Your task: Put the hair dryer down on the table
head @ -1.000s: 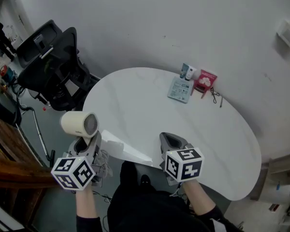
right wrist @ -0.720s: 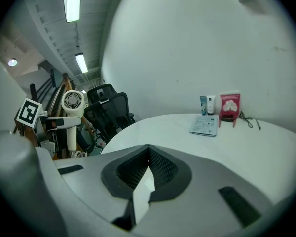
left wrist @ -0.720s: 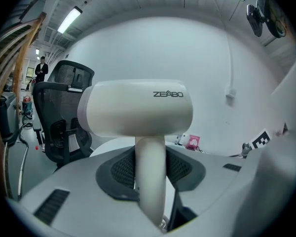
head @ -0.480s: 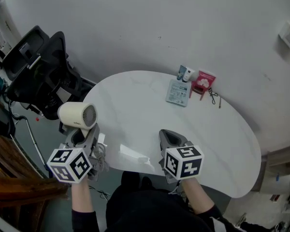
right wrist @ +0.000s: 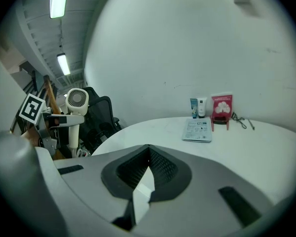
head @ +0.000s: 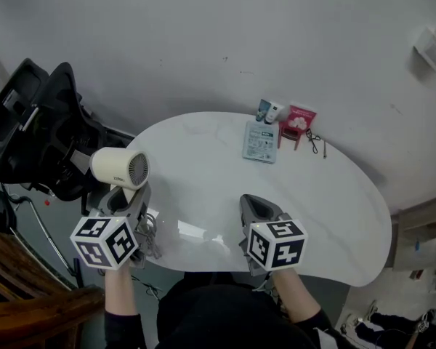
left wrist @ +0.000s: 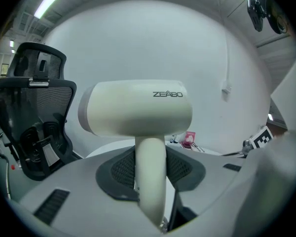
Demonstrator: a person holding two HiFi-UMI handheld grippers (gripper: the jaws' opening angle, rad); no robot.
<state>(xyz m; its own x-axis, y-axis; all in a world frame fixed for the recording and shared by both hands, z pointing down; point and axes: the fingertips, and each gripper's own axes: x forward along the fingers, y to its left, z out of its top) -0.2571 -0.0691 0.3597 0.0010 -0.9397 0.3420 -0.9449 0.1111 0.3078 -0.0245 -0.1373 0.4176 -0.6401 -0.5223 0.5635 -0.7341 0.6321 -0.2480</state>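
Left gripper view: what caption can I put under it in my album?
Left gripper clamps the upright handle of a cream hair dryer, a black office chair behind it.

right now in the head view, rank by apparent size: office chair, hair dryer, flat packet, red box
1. office chair
2. hair dryer, though nearer the camera
3. flat packet
4. red box, barely smaller

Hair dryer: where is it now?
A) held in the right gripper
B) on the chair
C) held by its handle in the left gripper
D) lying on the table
C: the left gripper clamps the handle of the hair dryer, held up near the table edge.
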